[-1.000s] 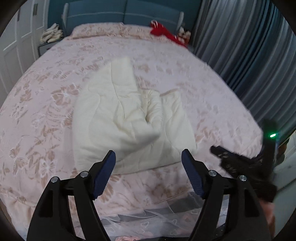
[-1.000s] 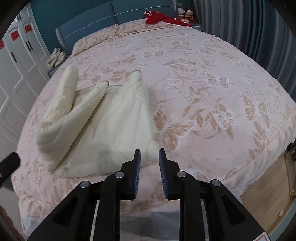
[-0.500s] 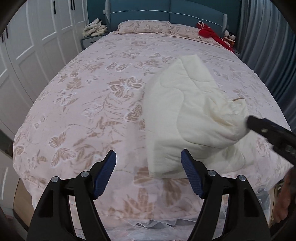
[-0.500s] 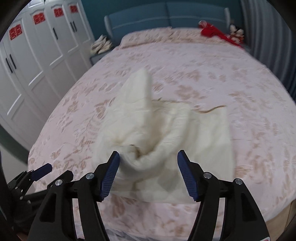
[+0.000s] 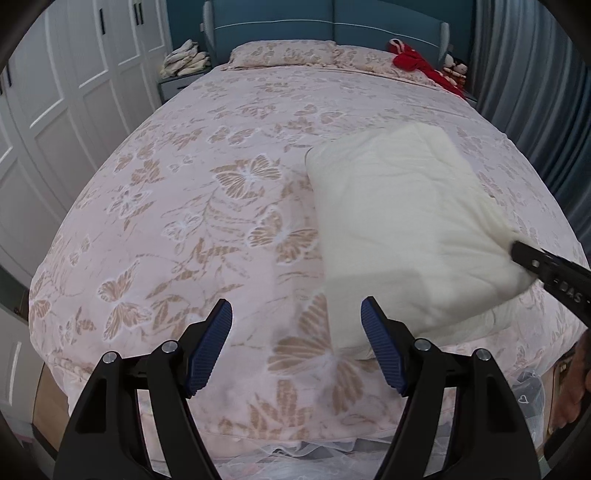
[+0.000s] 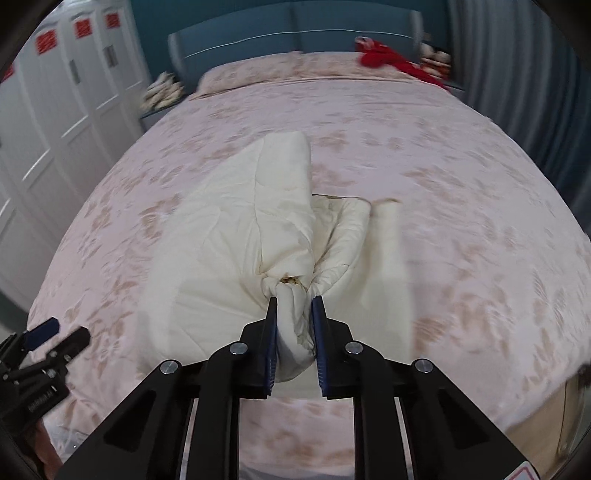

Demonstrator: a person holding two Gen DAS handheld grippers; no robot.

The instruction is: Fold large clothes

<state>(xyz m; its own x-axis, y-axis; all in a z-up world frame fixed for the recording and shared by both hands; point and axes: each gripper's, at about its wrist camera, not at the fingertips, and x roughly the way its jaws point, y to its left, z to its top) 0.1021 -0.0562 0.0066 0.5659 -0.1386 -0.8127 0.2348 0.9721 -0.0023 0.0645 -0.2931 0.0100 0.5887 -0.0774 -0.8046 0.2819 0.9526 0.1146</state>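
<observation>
Here, two views from hand-held grippers over a bed:

Right gripper (image 6: 293,325): its two blue-padded fingers are nearly closed, pinching a bunched wad of the cream garment (image 6: 236,236) between them; the gathered cloth bulges out in front of and behind the pads.

Left gripper (image 5: 295,350): its fingers stand wide apart with nothing between them; it hangs over the near edge of the bed, and the garment (image 5: 406,229) lies ahead and to its right, just beyond its right finger, not touching it; whether that finger overlaps the cloth's near corner I cannot tell.

Garment: a padded, quilted cream piece, partly folded; in the right view it fans out from the pinched wad toward the headboard, with one thick fold rising up the middle and a brown-edged flap on the right side; in the left view it sits on the right half of the bed, its far right corner met by the right gripper's black tip (image 5: 546,266).

Surface: a bed (image 5: 184,221) covered in a pink spread printed with tan butterflies; pillows in the same print at the far end.

Room: blue headboard (image 5: 332,29); red cloth (image 5: 417,62) by the pillows; white wardrobe doors (image 5: 74,92) on the left; grey curtains (image 5: 535,74) on the right; a pile of pale cloth (image 5: 184,59) on a bedside stand.
</observation>
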